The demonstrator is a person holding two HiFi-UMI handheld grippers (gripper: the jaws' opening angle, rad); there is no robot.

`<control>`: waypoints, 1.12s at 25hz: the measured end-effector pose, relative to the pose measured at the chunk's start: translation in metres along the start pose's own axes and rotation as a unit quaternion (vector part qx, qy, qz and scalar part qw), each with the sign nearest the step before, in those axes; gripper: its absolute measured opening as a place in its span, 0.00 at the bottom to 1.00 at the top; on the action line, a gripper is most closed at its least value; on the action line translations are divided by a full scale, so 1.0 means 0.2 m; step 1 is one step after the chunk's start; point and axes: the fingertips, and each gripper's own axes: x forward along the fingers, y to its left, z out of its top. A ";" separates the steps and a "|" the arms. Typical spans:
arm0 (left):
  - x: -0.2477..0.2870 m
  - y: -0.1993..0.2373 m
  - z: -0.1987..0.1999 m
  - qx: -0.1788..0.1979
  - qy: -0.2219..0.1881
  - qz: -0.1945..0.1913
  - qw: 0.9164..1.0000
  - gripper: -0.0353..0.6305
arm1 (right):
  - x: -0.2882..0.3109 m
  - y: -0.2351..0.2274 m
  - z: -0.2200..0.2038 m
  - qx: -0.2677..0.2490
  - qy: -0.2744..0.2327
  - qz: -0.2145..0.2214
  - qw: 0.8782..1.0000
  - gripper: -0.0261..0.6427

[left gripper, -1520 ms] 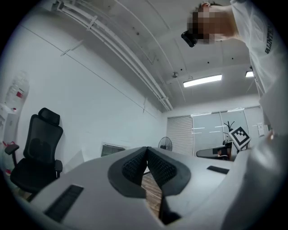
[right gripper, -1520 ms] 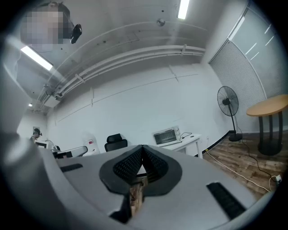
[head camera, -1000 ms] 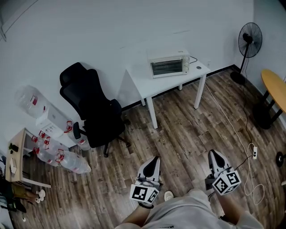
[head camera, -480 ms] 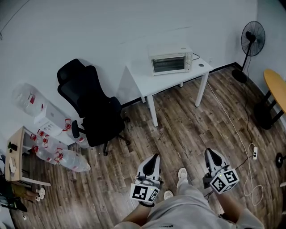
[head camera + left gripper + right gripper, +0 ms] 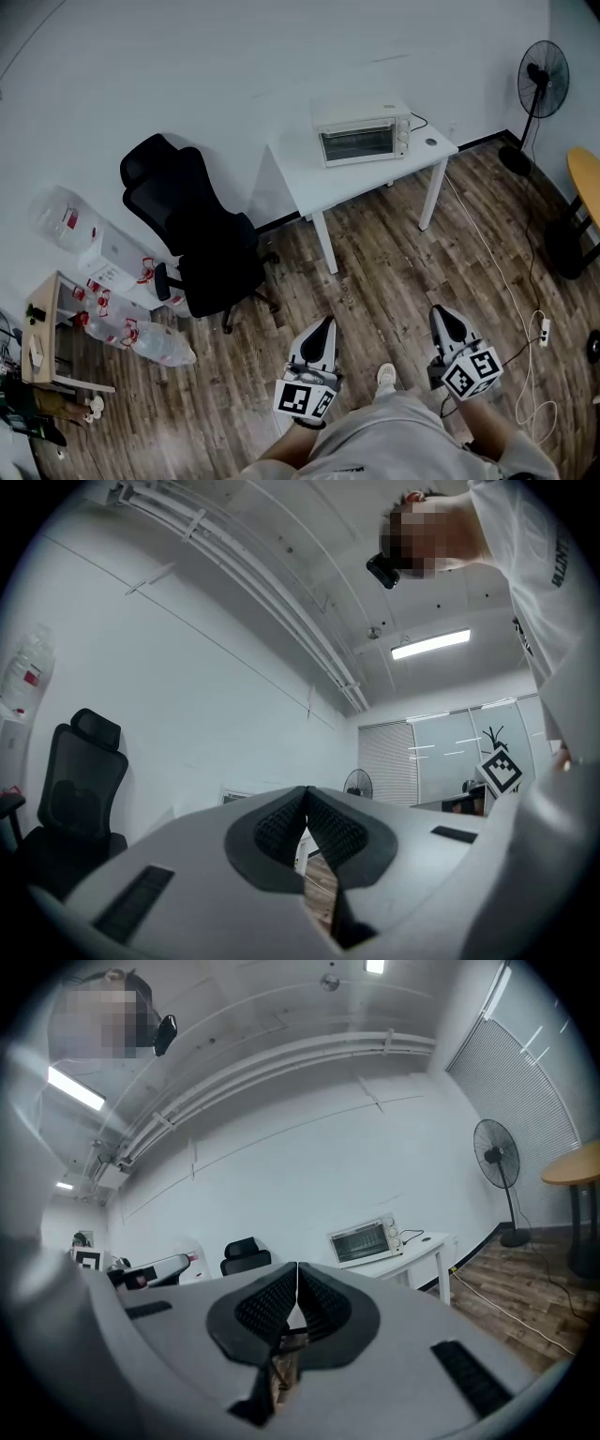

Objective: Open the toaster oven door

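While the toaster oven (image 5: 364,137) sits well apart from us on the white table (image 5: 305,178) against the wall, its door apparently closed, we hold the left gripper (image 5: 322,328) and right gripper (image 5: 442,317) low and forward, jaws pressed together on nothing, since no handle is within reach yet.

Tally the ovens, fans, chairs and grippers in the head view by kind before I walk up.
Toaster oven: 1
Fan: 1
Chair: 1
Grippers: 2 (left gripper, right gripper)
Total: 5
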 end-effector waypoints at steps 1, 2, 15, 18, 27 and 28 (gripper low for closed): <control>0.05 0.00 -0.01 0.001 0.000 0.002 1.000 0.07 | 0.03 -0.04 0.02 0.002 0.000 0.002 1.000 0.06; 0.09 0.01 -0.01 0.003 0.000 0.004 1.000 0.07 | 0.06 -0.08 0.03 0.003 -0.001 0.004 1.000 0.06; 0.55 0.03 -0.07 0.012 -0.006 0.027 1.000 0.07 | 0.36 -0.46 0.19 0.008 -0.001 0.032 0.999 0.06; 0.61 0.02 -0.08 0.010 -0.003 0.028 1.000 0.07 | 0.40 -0.53 0.20 0.017 -0.004 0.025 1.000 0.06; 0.69 0.17 -0.14 -0.001 0.012 0.034 0.999 0.07 | 0.56 -0.54 0.13 0.024 0.020 0.022 0.999 0.06; 0.72 0.20 -0.15 -0.003 0.013 0.033 0.999 0.07 | 0.59 -0.54 0.13 0.022 0.023 0.021 0.999 0.06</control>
